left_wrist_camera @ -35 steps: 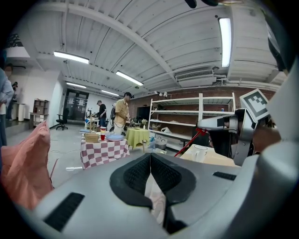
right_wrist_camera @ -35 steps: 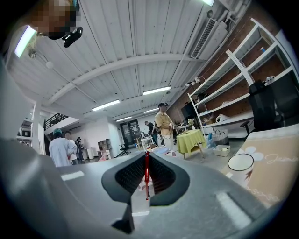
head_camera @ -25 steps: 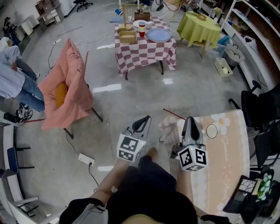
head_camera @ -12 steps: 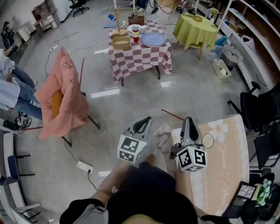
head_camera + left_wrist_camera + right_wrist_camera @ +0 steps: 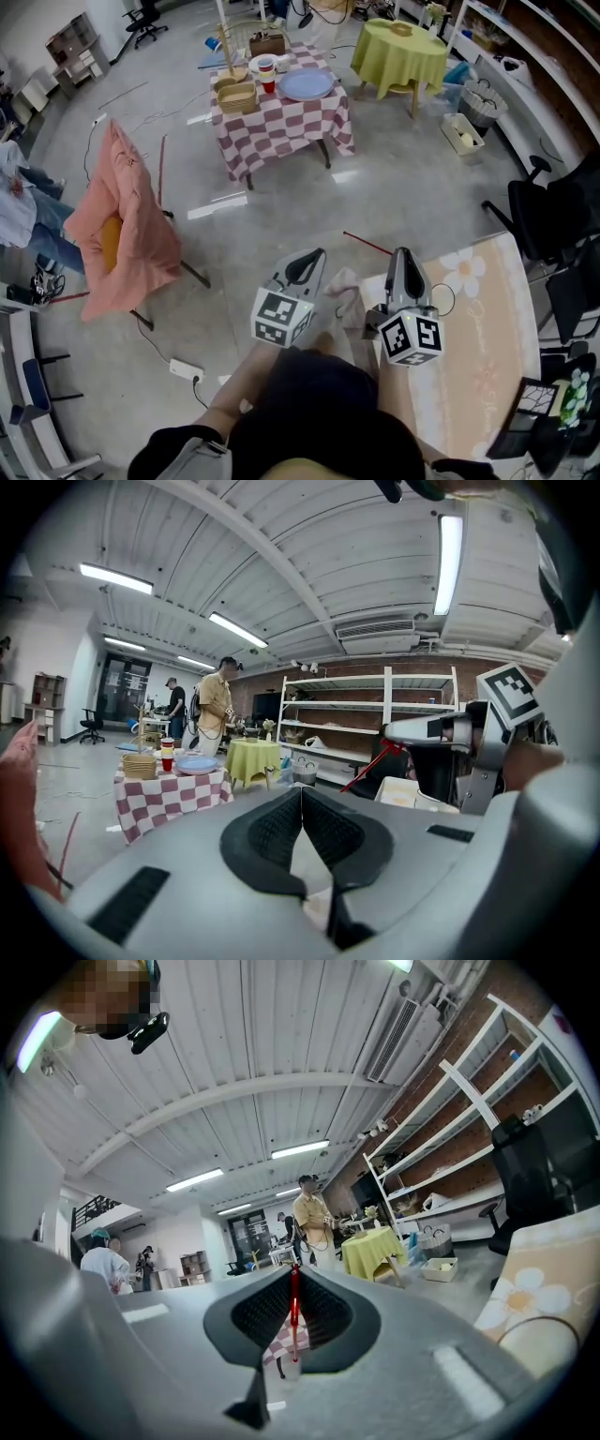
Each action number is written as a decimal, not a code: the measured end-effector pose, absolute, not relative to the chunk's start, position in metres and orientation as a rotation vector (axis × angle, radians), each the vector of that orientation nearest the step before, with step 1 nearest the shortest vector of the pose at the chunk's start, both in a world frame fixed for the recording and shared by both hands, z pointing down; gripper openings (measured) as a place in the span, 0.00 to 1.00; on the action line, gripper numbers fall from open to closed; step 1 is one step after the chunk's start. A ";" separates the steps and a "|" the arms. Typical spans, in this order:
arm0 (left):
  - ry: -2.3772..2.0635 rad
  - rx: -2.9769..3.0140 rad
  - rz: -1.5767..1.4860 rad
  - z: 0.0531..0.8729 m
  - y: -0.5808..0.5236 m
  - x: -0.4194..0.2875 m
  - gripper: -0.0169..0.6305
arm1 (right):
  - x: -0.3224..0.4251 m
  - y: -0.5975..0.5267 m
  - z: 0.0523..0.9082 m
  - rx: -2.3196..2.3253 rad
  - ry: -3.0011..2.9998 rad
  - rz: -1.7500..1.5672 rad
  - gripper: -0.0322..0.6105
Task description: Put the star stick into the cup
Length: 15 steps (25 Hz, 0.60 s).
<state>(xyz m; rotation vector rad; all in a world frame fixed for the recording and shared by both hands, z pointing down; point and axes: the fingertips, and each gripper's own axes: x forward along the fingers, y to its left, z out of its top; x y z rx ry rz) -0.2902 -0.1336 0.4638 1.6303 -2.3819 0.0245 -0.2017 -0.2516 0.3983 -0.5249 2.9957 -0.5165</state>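
The cup on the checkered table is drifting left in the head view, well apart. Left gripper is travelling empty, jaws together. The star stick is riding clamped in the right gripper, so delivery is pending.

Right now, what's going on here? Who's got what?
A person holds a gripper in each hand. The right gripper has its jaws shut on the thin red star stick, which pokes out ahead of it. The left gripper is shut and empty. Both point across the open floor toward the checkered table, where a cup stands. The stick is not yet in the cup.
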 end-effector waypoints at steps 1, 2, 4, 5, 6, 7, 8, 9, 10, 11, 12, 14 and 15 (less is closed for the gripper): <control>-2.375 1.640 0.025 0.465 -0.136 -0.289 0.05 | -0.200 -0.253 0.398 -0.536 2.992 -0.516 0.07; -2.368 1.649 0.025 0.465 -0.137 -0.289 0.05 | -0.199 -0.254 0.399 -0.548 2.988 -0.515 0.07; -2.358 1.664 0.019 0.465 -0.139 -0.288 0.05 | -0.195 -0.255 0.400 -0.570 2.985 -0.511 0.07; -2.354 1.670 0.016 0.465 -0.140 -0.287 0.05 | -0.193 -0.256 0.401 -0.581 2.985 -0.509 0.07; -2.352 1.676 0.014 0.465 -0.141 -0.288 0.05 | -0.191 -0.256 0.402 -0.592 2.985 -0.507 0.07; -2.349 1.682 0.013 0.465 -0.142 -0.288 0.05 | -0.190 -0.257 0.403 -0.602 2.985 -0.505 0.07; -2.346 1.687 0.012 0.465 -0.143 -0.288 0.05 | -0.189 -0.258 0.403 -0.610 2.984 -0.504 0.07; -2.342 1.693 0.011 0.465 -0.144 -0.287 0.05 | -0.188 -0.258 0.404 -0.618 2.982 -0.503 0.07; -2.336 1.698 0.011 0.466 -0.144 -0.287 0.05 | -0.187 -0.258 0.405 -0.626 2.980 -0.503 0.07; -2.330 1.703 0.012 0.467 -0.145 -0.286 0.05 | -0.186 -0.258 0.405 -0.635 2.977 -0.502 0.07; -2.322 1.709 0.013 0.468 -0.145 -0.285 0.05 | -0.185 -0.258 0.405 -0.645 2.975 -0.501 0.07; -2.304 1.724 0.018 0.468 -0.145 -0.286 0.05 | -0.184 -0.258 0.404 -0.667 2.969 -0.496 0.07; -2.295 1.733 0.021 0.467 -0.146 -0.287 0.05 | -0.184 -0.258 0.403 -0.679 2.966 -0.491 0.07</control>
